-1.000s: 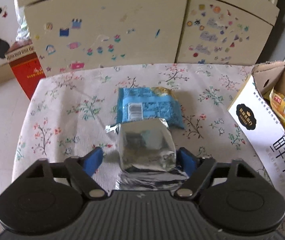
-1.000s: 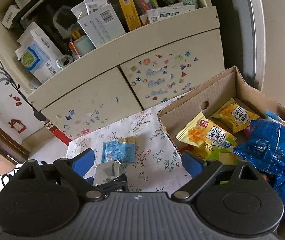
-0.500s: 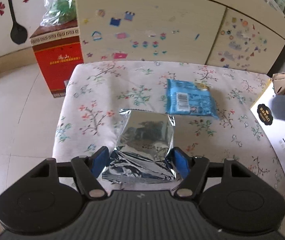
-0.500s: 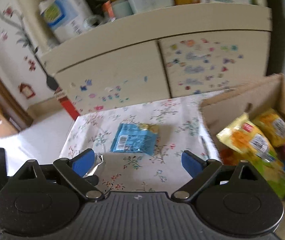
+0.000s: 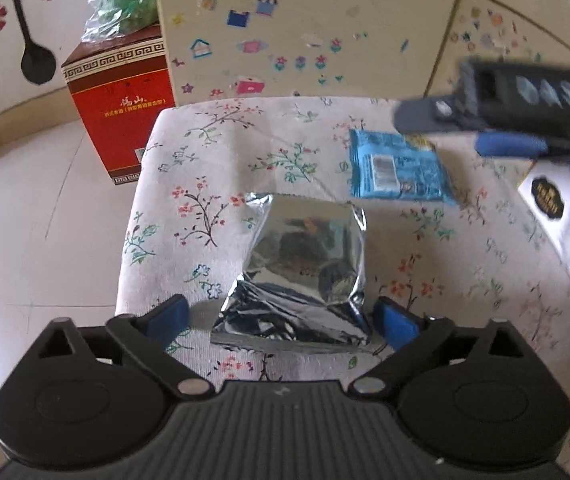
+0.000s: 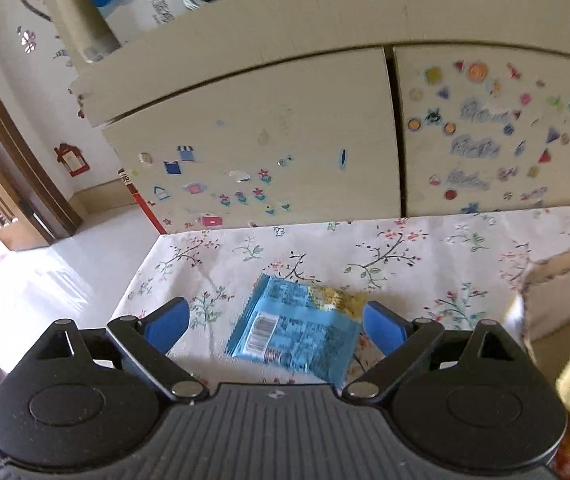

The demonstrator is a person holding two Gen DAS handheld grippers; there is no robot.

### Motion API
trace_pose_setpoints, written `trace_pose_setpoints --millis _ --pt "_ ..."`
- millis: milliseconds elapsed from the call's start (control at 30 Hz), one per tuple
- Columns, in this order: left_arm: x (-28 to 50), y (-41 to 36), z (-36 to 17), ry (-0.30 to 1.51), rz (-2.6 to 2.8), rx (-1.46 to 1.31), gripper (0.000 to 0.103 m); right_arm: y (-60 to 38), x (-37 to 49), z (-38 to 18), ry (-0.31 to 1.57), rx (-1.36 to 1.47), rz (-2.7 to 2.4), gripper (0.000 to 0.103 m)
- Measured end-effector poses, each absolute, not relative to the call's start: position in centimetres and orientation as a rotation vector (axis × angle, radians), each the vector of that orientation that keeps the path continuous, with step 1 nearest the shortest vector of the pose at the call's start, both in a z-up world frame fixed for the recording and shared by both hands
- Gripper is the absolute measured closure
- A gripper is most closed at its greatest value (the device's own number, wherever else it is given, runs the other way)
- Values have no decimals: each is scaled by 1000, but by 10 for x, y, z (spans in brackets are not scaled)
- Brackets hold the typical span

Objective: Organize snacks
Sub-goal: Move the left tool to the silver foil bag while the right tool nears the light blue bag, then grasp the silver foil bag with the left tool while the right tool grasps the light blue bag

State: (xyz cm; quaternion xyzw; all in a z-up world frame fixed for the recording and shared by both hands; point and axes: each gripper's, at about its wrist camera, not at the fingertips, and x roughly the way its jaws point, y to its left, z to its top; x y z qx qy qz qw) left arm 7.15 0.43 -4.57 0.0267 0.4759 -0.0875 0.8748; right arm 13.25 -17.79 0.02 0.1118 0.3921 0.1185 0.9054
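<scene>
Left gripper (image 5: 281, 316) tilts steeply down over the floral tablecloth (image 5: 213, 168), its jaws just having been opening and now spread wide; the silver foil packet (image 5: 305, 276) lies between the blue pads (image 5: 167, 316), free of both. Right gripper (image 6: 275, 320) angles down more shallowly, jaws apart, with the blue snack packet (image 6: 297, 330) lying flat on the cloth between its pads, untouched. A cardboard box (image 6: 561, 284) sits at the table's right edge.
</scene>
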Motion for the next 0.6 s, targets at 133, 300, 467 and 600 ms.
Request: trace_pose_setpoints --millis 133,300,467,600 --pt "72 5 -47 991 -182 57 1 -179 144 -7 804 252 255 6" --pt "70 4 -50 964 -172 51 0 -175 157 -13 778 228 261 6" --pt "67 4 -52 941 -165 48 0 -175 168 -23 804 277 301 6" --pt "68 4 -52 928 -159 46 0 -173 170 -29 884 253 312 6"
